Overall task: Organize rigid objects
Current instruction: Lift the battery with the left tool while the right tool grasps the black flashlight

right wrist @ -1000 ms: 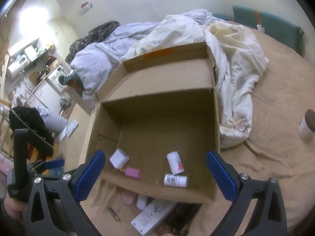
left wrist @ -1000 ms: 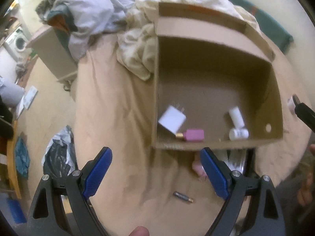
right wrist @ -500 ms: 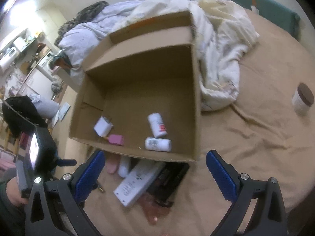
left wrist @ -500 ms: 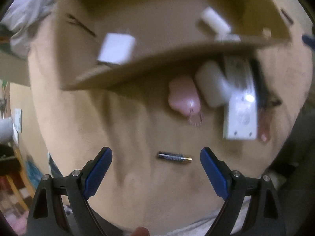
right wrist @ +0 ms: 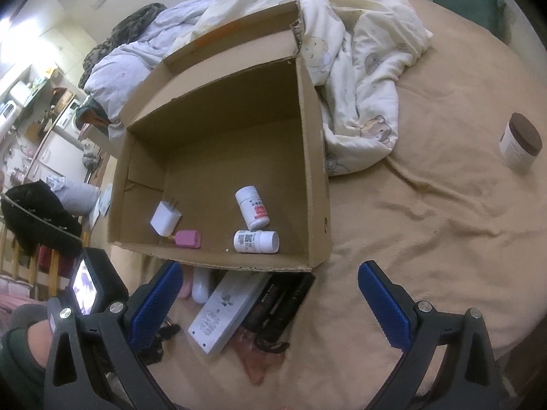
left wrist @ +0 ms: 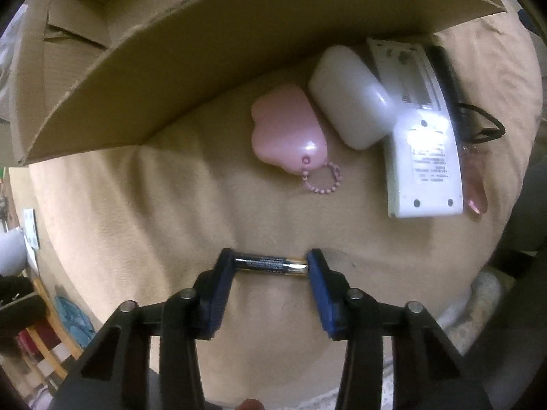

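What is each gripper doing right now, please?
Left gripper: jaws closing on the battery, pads at both ends.
Right gripper: open, holding nothing.

Two bottles (right wrist: pixel 255 225) lie in the box (right wrist: pixel 314 184); a battery (left wrist: pixel 270 263) lies on the bedspread (right wrist: pixel 427 225) before it.

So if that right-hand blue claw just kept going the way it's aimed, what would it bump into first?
Probably the white flat power strip lying on the tan bedspread, just before the brown cardboard box. The open right gripper aims down there; depth is hard to judge.
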Demonstrator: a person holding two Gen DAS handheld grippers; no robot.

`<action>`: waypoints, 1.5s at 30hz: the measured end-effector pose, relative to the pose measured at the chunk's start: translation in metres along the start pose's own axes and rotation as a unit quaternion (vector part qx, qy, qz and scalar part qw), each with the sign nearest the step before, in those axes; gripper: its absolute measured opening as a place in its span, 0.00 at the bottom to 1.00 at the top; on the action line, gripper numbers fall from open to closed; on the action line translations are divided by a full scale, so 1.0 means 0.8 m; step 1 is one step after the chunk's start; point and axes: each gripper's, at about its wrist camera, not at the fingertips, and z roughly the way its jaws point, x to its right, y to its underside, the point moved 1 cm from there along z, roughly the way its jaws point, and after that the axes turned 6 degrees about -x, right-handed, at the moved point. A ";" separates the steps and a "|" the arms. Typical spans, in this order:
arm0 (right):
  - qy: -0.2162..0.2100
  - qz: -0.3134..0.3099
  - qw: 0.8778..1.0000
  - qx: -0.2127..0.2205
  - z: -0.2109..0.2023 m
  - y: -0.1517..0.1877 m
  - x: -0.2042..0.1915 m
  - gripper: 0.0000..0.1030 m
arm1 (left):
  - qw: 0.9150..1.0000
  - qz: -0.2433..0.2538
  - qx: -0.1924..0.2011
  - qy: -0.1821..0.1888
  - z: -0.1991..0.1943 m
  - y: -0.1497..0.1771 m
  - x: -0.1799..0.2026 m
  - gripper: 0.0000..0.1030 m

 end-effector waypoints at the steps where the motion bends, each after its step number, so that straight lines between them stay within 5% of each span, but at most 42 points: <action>1: 0.000 -0.001 1.000 -0.003 0.002 0.000 -0.001 1.00 | 1.000 -0.002 0.001 0.001 -0.001 0.000 0.002 0.39; 8: -0.005 0.008 1.000 -0.016 0.007 0.001 0.002 1.00 | 0.999 -0.024 0.033 0.004 -0.024 0.004 -0.002 0.39; 14: -0.035 0.057 0.996 -0.065 0.031 0.006 0.023 1.00 | 0.989 -0.103 0.101 0.016 -0.071 0.022 -0.047 0.39; 16: -0.064 0.075 0.991 -0.092 0.044 0.009 0.029 0.45 | 0.984 -0.132 0.115 0.030 -0.082 0.026 -0.061 0.39; 18: -0.081 0.103 0.984 -0.118 0.059 0.014 0.037 0.33 | 0.979 -0.154 0.123 0.043 -0.091 0.027 -0.074 0.39; 28: -0.031 0.107 0.976 -0.187 0.112 0.038 0.031 0.26 | 0.959 -0.229 0.159 0.048 -0.107 0.026 -0.087 0.39; 36: 0.013 0.089 0.975 -0.201 0.147 0.045 0.012 0.25 | 0.961 -0.213 0.172 0.049 -0.112 0.014 -0.075 0.39; 45: 0.012 0.088 0.979 -0.183 0.147 0.053 0.010 0.22 | 0.963 -0.209 0.167 0.045 -0.107 0.009 -0.073 0.39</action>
